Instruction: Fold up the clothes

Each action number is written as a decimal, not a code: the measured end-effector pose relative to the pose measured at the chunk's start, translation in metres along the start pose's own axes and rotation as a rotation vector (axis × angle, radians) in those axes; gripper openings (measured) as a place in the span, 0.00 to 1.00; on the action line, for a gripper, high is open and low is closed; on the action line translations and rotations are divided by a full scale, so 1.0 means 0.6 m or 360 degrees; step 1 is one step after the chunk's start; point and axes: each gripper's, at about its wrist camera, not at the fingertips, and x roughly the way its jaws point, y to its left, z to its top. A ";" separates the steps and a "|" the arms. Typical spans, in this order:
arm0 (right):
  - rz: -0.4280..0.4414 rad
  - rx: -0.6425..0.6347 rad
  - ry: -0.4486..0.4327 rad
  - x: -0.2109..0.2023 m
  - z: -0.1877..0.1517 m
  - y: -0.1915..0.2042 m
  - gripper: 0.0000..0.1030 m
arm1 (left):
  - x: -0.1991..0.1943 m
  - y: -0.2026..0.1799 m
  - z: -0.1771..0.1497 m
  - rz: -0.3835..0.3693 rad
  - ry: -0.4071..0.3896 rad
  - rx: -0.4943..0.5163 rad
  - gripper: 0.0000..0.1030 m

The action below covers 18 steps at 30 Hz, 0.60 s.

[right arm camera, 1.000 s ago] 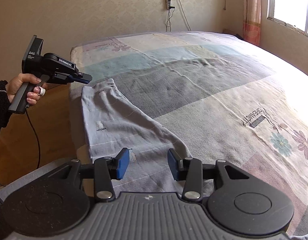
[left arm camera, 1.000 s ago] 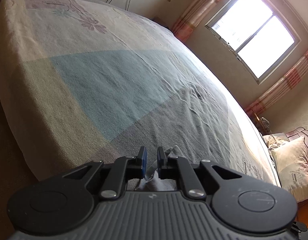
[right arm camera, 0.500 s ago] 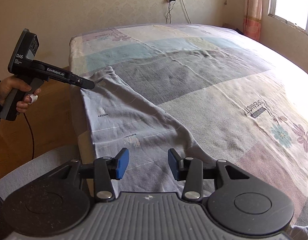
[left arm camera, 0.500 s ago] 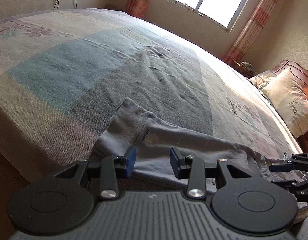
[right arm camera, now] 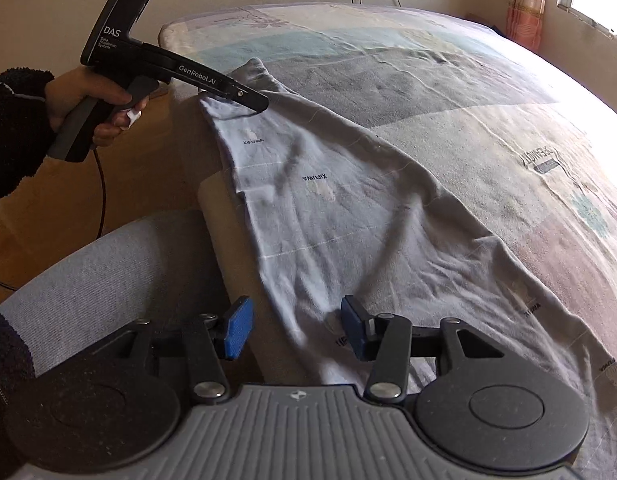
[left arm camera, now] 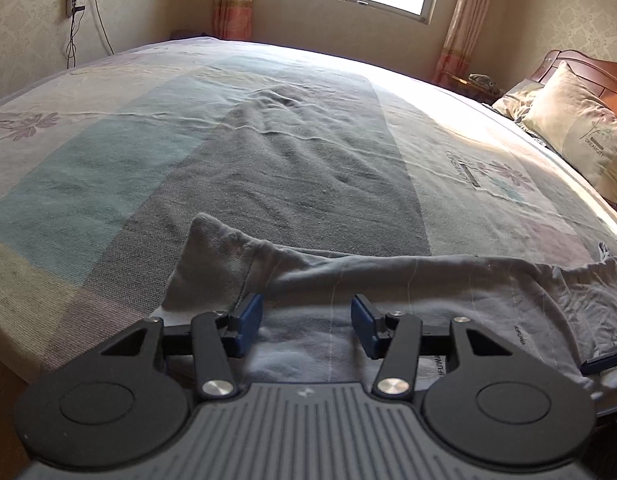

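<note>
Pale grey garment (right arm camera: 332, 208) spread flat along the near edge of the bed (right arm camera: 448, 92), one long side hanging slightly over that edge, small dark lettering printed across the cloth. Narrow end with a hemmed band (left arm camera: 224, 252) toward the near left corner of the bed, wider crumpled end toward the right.

Left gripper (left arm camera: 306, 326) released, blue pads (left arm camera: 248, 318) set wide apart, empty, low over the garment's narrow end; seen from the right wrist view as a black pistol-shaped tool held in the left hand (right arm camera: 94, 100), tip just above the hem. Contact with the cloth: cannot tell.

Right gripper (right arm camera: 294, 328) likewise released, pads spread, empty, above the garment's edge at the bed's near side.

Pillow (left arm camera: 580, 132) at the far right corner by the headboard.
</note>
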 end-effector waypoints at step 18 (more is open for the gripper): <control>-0.0104 -0.0044 -0.0067 0.038 0.050 -0.008 0.60 | -0.017 -0.021 -0.012 -0.0079 0.0073 0.0200 0.58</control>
